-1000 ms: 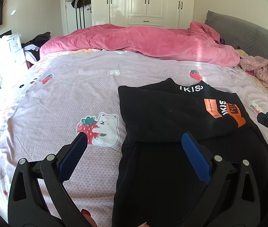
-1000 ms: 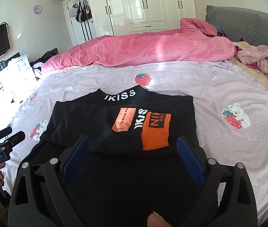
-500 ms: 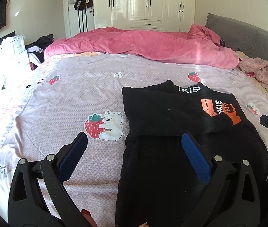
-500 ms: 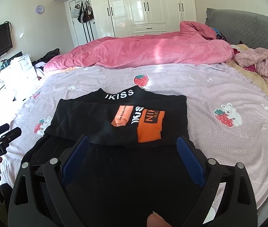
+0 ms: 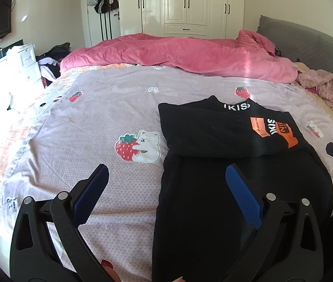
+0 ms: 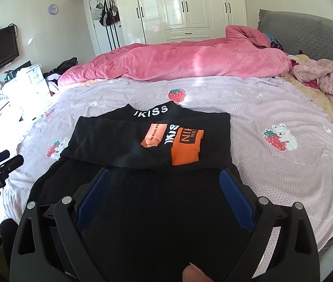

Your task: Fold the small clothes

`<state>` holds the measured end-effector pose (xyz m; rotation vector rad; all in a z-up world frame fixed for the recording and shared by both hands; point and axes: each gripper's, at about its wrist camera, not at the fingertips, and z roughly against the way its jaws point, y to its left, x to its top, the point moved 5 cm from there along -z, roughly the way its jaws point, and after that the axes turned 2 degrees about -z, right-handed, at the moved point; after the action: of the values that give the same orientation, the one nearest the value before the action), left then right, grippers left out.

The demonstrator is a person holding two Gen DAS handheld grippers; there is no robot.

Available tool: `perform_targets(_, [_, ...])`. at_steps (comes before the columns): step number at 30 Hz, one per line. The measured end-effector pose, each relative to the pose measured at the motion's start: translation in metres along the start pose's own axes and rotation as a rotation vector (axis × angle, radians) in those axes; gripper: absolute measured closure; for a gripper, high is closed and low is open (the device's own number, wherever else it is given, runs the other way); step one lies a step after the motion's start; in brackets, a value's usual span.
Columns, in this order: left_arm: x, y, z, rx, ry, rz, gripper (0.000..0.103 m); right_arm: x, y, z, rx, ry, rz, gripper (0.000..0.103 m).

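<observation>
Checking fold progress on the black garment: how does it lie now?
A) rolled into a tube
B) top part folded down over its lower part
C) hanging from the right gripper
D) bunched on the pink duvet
B: the black garment has its printed upper layer lying flat across the lower part.

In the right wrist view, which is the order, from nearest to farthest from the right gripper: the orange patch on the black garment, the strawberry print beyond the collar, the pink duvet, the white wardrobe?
From the right gripper:
1. Orange patch, on the black garment, just ahead.
2. Strawberry print, on the sheet beyond the collar.
3. Pink duvet, across the bed's far side.
4. White wardrobe, against the back wall.
</observation>
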<state>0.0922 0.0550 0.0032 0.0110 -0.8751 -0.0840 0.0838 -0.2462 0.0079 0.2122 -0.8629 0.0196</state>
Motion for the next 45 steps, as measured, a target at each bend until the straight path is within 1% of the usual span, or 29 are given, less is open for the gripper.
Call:
perform_targets(10, [-0.018,0.008,0.005,0.011,0.031,0.004,0.009,-0.012,-0.006,0.007,-0.009,0.017,0.006,0.01])
perform_targets(26, [-0.046,0.027,0.008,0.036,0.084,0.027,0.009,-0.051,-0.025,0.004,-0.046,0.105,0.024,0.01])
perform_targets(39, [-0.069,0.025,0.004,0.016,0.143,0.022,0.009,-0.074,-0.036,0.008,-0.067,0.151,0.031,0.01])
perform_targets(45, [-0.084,0.026,0.002,-0.02,0.18,0.038,0.009,-0.084,-0.044,0.01,-0.079,0.174,0.023,0.01])
